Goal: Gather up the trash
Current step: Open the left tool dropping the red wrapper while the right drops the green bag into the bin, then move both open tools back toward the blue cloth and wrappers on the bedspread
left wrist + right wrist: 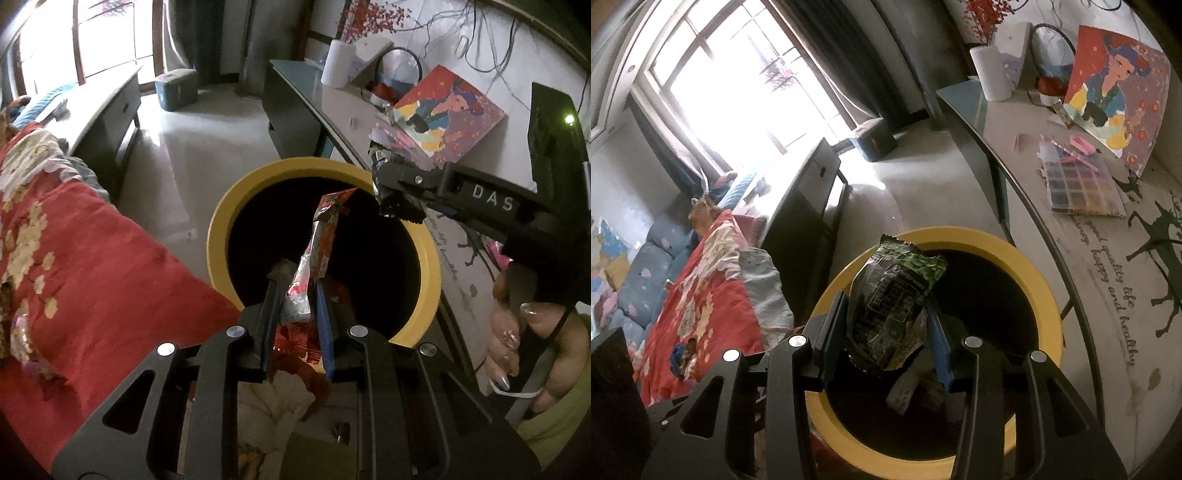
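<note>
Trash is in both my grippers, each held over the yellow-rimmed bin (1027, 258) so a release should drop it inside. My left gripper (297, 295) is clamped on a red and white wrapper (317, 251), pitched down at the dark opening. My right gripper (886, 325) grips a green crumpled packet (890, 295) above the rim; the bin's contents are too dim to identify, possibly earlier scraps.
</note>
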Demonstrator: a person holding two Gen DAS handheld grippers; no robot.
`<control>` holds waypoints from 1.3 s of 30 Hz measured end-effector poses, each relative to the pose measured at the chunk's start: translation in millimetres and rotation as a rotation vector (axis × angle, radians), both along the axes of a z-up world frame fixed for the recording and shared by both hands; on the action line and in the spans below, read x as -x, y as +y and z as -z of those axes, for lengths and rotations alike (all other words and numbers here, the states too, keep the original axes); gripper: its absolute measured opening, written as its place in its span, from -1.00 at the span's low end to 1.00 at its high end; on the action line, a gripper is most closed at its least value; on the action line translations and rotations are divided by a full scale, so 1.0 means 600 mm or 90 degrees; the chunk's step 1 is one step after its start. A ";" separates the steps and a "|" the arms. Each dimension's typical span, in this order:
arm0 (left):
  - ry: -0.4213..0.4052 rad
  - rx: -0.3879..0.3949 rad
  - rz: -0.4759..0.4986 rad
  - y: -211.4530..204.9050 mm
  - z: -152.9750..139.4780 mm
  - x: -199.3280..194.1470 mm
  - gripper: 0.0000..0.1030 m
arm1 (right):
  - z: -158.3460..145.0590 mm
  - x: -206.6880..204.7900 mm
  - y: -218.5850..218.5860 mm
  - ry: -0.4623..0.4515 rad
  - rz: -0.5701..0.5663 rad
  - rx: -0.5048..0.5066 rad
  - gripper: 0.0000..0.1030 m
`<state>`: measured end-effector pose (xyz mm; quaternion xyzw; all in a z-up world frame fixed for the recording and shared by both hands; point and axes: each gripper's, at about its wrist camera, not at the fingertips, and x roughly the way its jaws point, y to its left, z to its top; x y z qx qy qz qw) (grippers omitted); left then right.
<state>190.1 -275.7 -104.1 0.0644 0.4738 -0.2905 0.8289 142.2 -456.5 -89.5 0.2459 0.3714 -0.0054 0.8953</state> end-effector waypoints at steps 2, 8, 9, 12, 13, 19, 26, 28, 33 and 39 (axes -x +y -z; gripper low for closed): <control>0.006 -0.005 0.004 -0.005 0.008 -0.004 -0.73 | 0.004 -0.001 -0.003 0.004 0.001 -0.003 -0.20; 0.011 -0.007 0.006 -0.010 0.018 -0.011 -0.69 | 0.009 -0.004 -0.009 0.012 0.008 -0.009 -0.14; 0.010 -0.006 0.005 -0.010 0.018 -0.012 -0.67 | 0.010 -0.004 -0.010 0.013 0.008 -0.010 -0.13; 0.010 -0.004 0.000 -0.008 0.019 -0.011 -0.46 | 0.010 -0.004 -0.013 0.015 0.013 -0.010 0.01; 0.009 -0.004 0.000 -0.009 0.019 -0.010 -0.39 | 0.010 -0.004 -0.014 0.015 0.013 -0.012 0.01; -0.003 0.009 -0.020 0.000 0.007 -0.009 0.13 | 0.007 -0.004 -0.014 0.010 0.013 -0.008 0.14; -0.029 0.023 -0.057 0.022 -0.017 -0.001 0.64 | -0.010 0.001 -0.008 -0.005 0.007 -0.001 0.29; -0.036 0.025 -0.065 0.031 -0.025 0.004 0.68 | -0.016 0.003 -0.004 -0.010 0.005 0.002 0.31; -0.054 0.029 -0.092 0.053 -0.043 0.009 0.71 | -0.033 0.008 0.012 -0.022 -0.006 0.011 0.35; -0.086 0.028 -0.126 0.085 -0.066 0.020 0.71 | -0.050 0.013 0.033 -0.033 -0.020 0.022 0.37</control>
